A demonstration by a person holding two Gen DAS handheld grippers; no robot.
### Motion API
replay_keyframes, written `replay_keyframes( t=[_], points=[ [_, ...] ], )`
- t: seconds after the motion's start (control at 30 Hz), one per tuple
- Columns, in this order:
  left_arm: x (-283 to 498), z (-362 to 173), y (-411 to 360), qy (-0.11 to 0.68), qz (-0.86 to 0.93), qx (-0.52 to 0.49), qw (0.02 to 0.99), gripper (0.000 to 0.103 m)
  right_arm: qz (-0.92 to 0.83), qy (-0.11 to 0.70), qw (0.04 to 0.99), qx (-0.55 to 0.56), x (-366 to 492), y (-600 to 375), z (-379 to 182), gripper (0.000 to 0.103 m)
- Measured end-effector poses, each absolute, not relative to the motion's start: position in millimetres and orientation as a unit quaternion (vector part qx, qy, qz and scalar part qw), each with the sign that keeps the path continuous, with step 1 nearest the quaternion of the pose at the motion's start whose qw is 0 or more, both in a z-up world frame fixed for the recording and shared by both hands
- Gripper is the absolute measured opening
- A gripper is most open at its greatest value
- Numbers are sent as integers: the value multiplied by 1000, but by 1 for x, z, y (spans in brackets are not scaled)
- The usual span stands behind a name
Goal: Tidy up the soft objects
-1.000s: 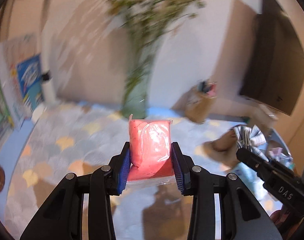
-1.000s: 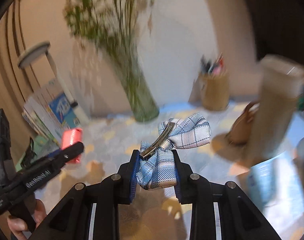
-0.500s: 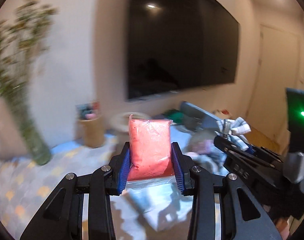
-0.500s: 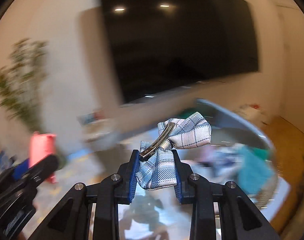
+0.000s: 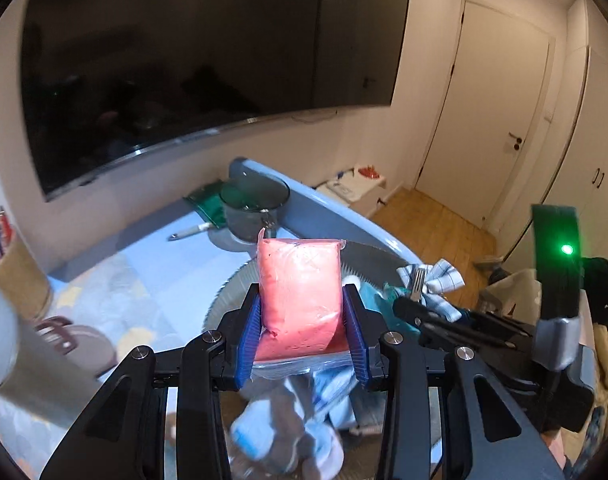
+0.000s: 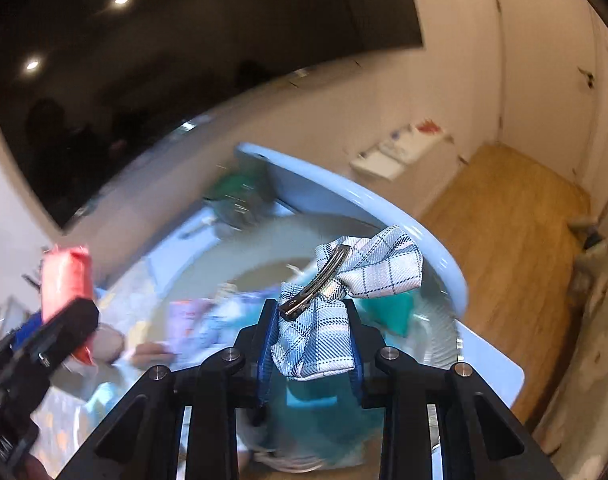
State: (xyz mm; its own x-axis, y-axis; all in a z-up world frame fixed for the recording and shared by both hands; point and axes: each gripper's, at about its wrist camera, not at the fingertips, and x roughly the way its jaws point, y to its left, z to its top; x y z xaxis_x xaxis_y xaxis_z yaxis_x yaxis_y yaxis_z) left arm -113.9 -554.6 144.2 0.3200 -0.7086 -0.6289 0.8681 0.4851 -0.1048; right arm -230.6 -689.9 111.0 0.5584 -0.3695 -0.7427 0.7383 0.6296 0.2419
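My left gripper (image 5: 302, 338) is shut on a soft red-pink packet in clear plastic (image 5: 300, 292), held upright between the blue pads. My right gripper (image 6: 309, 336) is shut on a blue-and-white plaid fabric bow with a metal clip (image 6: 343, 280). Both hang over a round grey basin (image 5: 359, 258) that holds several soft items in blue, teal and white. In the left wrist view the right gripper (image 5: 415, 306) with its bow (image 5: 431, 280) is at the right. In the right wrist view the left gripper (image 6: 70, 316) with the red packet (image 6: 66, 276) is at the left.
A light blue table rim (image 6: 387, 212) curves behind the basin. A metal pot (image 5: 254, 208) and a green pouch (image 5: 208, 202) stand at the back. A brown pen holder (image 5: 16, 272) is far left. A large dark screen hangs on the wall; wooden floor lies to the right.
Both grippers swung right, away from the vase and patterned mat, and now hang over the grey basin. Each still holds its item as before.
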Motion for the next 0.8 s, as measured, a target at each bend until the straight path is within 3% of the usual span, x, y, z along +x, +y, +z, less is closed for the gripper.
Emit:
replay_keyframes(
  t=[0.1,0.13,0.2,0.23,0.27,0.5,0.8],
  points=[
    [-115,137,-567,335,-514,121,780,39,-302,340,839,297,-234,-700,100,33],
    [-116,136,-569,339,-516,120,777,49,-296,341,838,307,-237,-703,96,45],
    [-120,138,-568,337,-523,114,775,59,-293,323,838,328,-250,-708,95,65],
    [-120,140,-565,335,-525,114,774,72,-293,310,841,333,-257,-707,97,67],
    [-122,141,-562,332,-527,113,774,77,-292,300,844,336,-263,-707,100,67],
    [-121,151,-519,339,-536,93,767,77,-295,273,853,333,-290,-686,115,70],
    [-152,184,-390,265,-502,109,816,77,-235,281,888,279,-272,-606,139,71]
  ],
)
